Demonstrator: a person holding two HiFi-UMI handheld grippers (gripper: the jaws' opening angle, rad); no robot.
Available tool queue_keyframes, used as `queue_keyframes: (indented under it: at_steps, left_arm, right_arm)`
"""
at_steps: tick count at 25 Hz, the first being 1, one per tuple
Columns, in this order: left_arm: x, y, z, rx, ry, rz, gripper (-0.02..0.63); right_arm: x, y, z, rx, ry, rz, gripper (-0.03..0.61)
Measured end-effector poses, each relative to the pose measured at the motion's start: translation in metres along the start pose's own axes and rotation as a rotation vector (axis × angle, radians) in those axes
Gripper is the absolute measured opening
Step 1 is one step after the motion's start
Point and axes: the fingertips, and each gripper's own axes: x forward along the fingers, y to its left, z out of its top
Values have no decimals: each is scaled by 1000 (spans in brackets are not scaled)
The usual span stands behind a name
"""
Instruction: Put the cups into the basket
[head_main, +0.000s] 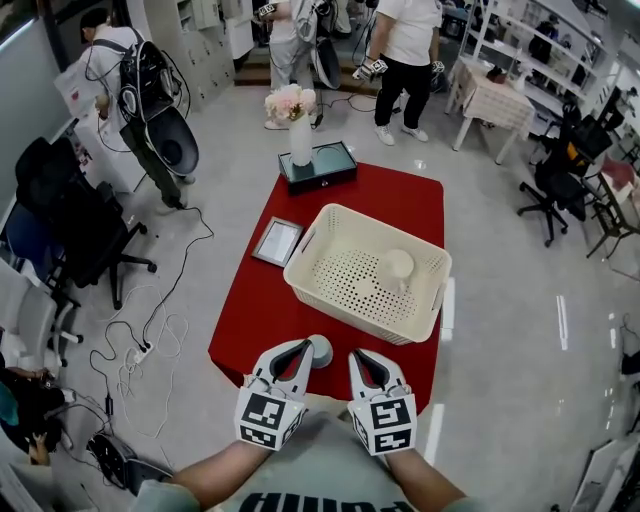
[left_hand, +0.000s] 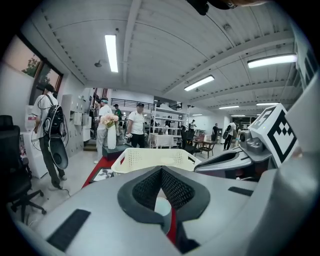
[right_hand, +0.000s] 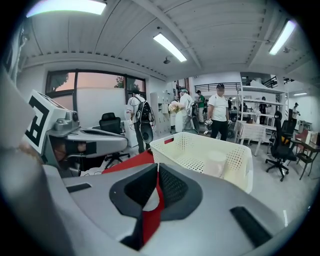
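Note:
A cream perforated basket (head_main: 305, 248) (left_hand: 150, 159) (right_hand: 200, 150) stands on the red table (head_main: 400, 200). One white cup (head_main: 396, 267) (right_hand: 216, 162) sits upright inside it. A second pale cup (head_main: 322, 350) (left_hand: 162, 207) stands near the table's front edge, right at the tip of my left gripper (head_main: 303, 346) (left_hand: 161, 170). That gripper's jaws meet at the tip, and the cup shows through the slit under them. I cannot tell whether the cup is pinched. My right gripper (head_main: 357, 356) (right_hand: 157, 167) is shut on nothing, just right of that cup and short of the basket.
A small picture frame (head_main: 277, 241) lies left of the basket. A vase of flowers (head_main: 299, 140) stands on a dark box (head_main: 318, 167) at the table's far end. Office chairs and cables sit on the floor to the left. People stand at the back.

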Motion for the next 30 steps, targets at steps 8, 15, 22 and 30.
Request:
queue_keyframes:
  at_steps: [8, 15, 22, 30]
  left_arm:
    - [-12, 7, -3, -14, 2, 12, 8]
    - [-16, 13, -4, -17, 0, 27, 8]
    - [-16, 14, -4, -16, 0, 27, 8]
    - [-17, 14, -6, -24, -4, 37, 7]
  right_arm:
    - [-1, 11, 0, 2, 0, 4, 23]
    - [3, 15, 1, -1, 3, 12, 23]
    - [4, 16, 1, -5, 9, 12, 23]
    - [4, 16, -1, -7, 12, 16, 23]
